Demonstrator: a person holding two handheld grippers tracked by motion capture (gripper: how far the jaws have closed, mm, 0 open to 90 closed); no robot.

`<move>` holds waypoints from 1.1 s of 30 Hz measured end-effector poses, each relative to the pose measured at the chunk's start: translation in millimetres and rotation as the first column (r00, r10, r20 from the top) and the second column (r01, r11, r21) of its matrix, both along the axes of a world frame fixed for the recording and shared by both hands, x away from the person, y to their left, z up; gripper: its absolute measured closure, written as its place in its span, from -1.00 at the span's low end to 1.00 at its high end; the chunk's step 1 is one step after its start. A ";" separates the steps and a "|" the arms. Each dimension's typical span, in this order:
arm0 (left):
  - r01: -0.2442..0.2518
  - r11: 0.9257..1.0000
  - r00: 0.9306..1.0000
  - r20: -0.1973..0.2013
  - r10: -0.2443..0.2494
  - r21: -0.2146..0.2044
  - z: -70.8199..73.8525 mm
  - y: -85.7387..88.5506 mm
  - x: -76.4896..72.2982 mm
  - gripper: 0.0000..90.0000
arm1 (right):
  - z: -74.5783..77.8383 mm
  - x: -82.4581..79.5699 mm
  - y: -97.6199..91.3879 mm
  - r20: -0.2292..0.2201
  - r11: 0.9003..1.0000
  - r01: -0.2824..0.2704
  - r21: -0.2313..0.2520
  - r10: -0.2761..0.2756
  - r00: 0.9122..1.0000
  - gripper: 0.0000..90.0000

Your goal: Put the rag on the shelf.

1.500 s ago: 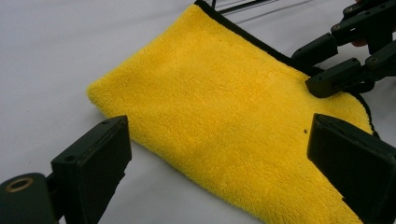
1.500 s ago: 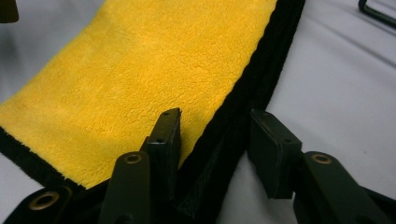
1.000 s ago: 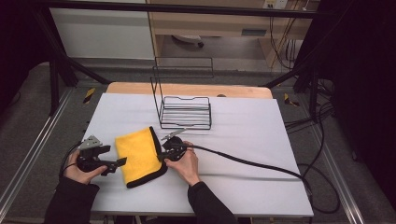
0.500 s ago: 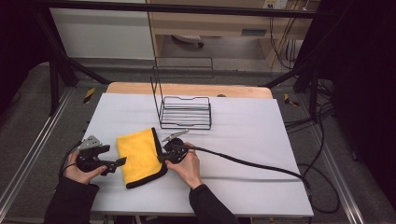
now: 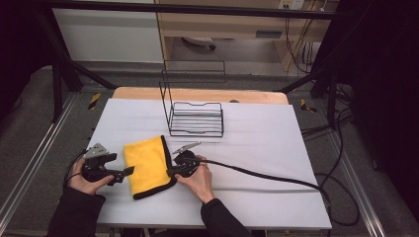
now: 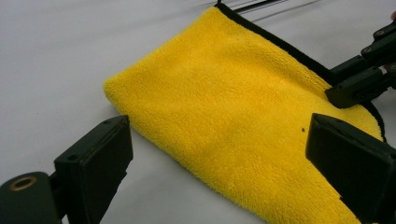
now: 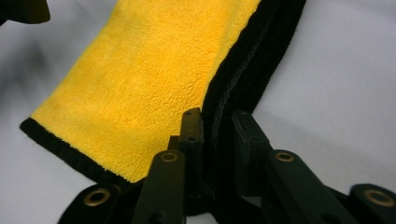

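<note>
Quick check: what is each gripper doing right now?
Left gripper: open, holding nothing, jaws beside the folded yellow microfibre cloth with black edging.
Right gripper: closed on that cloth's black edge.

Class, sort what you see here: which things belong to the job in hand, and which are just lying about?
In the job:
yellow cloth
right claw, shut on the cloth's black edge
left claw, open beside the cloth

Lying about:
wire rack
white table cover

A lab – black rig frame [image 5: 59,74], cables [image 5: 341,148], covered table [image 5: 267,133].
</note>
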State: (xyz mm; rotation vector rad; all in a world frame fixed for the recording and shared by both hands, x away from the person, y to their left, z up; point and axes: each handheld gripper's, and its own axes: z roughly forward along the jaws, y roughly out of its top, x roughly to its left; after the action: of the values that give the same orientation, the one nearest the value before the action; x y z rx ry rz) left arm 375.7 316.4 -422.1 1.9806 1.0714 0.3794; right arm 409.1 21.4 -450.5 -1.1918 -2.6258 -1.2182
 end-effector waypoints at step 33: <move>0.033 0.999 0.999 -0.001 -0.033 0.017 -4.5 -15.7 -0.8 -0.84 | 19.1 -33.1 -82.7 0.096 0.999 0.047 0.023 -0.049 0.994 0.22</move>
State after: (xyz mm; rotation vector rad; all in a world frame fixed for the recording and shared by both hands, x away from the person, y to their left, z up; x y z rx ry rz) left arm 374.9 300.6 -426.6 2.0117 1.0376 0.3710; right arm 376.0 -61.3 -431.4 -1.2300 -2.6589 -1.3414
